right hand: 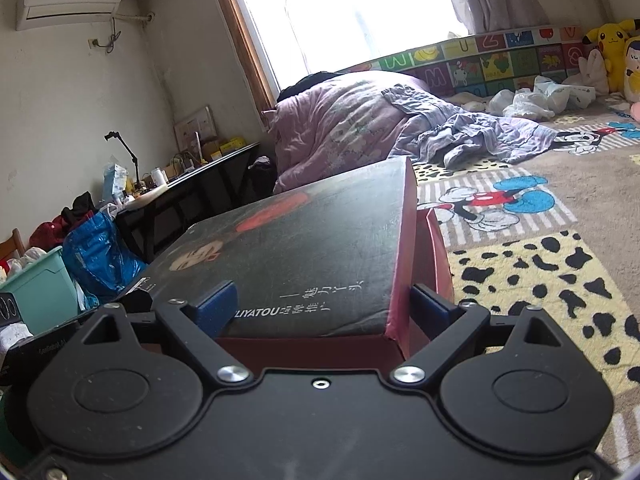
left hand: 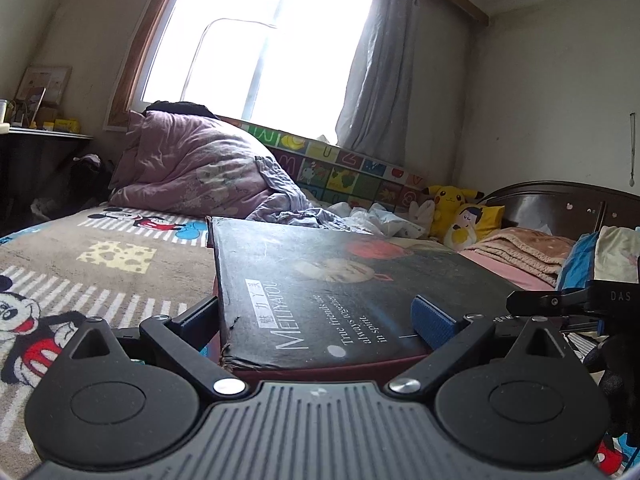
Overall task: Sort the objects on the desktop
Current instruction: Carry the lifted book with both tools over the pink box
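Observation:
A flat box with a dark printed lid [left hand: 340, 280] over a red base is held above a bed, with one gripper at each end. My left gripper [left hand: 316, 320] clamps its near end: one blue pad [left hand: 434, 322] lies on the lid, the other [left hand: 196, 320] presses on the box's side. In the right wrist view the same box [right hand: 304, 240] sits in my right gripper [right hand: 324, 304], one pad [right hand: 218, 304] on the lid and one pad [right hand: 430, 304] against the red side wall. Part of the right gripper [left hand: 560, 300] shows past the box's far right corner.
Beneath the box is a bed with a cartoon-mouse blanket [right hand: 520, 240]. A heaped purple quilt [left hand: 192, 168] lies toward the window, with plush toys [left hand: 452, 200] by the headboard. A cluttered dark desk [right hand: 192, 184], a teal bin [right hand: 36, 292] and a blue bag [right hand: 96, 252] stand beside the bed.

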Demonstrator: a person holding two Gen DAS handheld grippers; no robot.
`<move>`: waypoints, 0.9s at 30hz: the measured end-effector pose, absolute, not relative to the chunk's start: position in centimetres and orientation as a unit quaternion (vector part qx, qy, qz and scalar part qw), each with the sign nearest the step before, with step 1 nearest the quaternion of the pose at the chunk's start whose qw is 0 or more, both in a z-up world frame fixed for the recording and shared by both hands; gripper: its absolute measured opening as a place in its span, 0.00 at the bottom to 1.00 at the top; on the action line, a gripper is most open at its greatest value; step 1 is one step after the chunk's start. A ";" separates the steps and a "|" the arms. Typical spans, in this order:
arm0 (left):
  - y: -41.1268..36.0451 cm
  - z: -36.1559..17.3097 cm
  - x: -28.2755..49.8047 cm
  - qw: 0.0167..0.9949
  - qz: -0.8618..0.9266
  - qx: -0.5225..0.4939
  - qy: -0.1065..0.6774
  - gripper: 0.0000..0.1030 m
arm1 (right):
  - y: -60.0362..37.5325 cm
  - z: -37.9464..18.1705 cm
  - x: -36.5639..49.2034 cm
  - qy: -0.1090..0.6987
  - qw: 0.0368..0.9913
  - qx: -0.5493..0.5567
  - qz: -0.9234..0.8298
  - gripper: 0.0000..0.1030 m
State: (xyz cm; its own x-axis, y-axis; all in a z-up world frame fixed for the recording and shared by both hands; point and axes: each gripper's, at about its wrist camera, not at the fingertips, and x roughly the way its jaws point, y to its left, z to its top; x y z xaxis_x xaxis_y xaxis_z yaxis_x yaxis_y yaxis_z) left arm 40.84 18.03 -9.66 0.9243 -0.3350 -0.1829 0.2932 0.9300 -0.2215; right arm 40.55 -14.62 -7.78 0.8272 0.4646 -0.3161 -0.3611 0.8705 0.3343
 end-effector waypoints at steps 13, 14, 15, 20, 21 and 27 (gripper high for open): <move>17.5 -11.5 42.2 0.974 -0.132 -0.129 0.129 0.98 | -13.9 -8.5 41.9 0.208 0.952 0.121 0.191 0.91; 17.3 -11.6 42.3 0.974 -0.128 -0.132 0.130 0.98 | -14.0 -8.5 41.8 0.205 0.953 0.120 0.188 0.91; 17.3 -11.6 42.3 0.974 -0.126 -0.133 0.130 0.98 | -14.1 -8.4 41.7 0.203 0.954 0.120 0.186 0.91; 17.1 -11.7 42.3 0.975 -0.110 -0.137 0.133 0.98 | -14.4 -8.5 41.4 0.197 0.956 0.122 0.181 0.90; 17.1 -11.8 42.3 0.976 -0.107 -0.136 0.134 0.98 | -14.4 -8.4 41.3 0.194 0.956 0.122 0.181 0.90; 16.7 -11.7 42.4 0.977 -0.100 -0.133 0.135 0.98 | -14.9 -7.1 40.1 0.160 0.967 0.101 0.172 0.90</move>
State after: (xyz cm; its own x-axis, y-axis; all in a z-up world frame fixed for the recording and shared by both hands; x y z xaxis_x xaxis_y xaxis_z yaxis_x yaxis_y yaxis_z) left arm 42.37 16.69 -11.74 0.9434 -0.2307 -0.2381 0.1589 0.9449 -0.2861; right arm 40.15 -14.92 -7.07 0.8900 0.3645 -0.2739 -0.3004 0.9207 0.2492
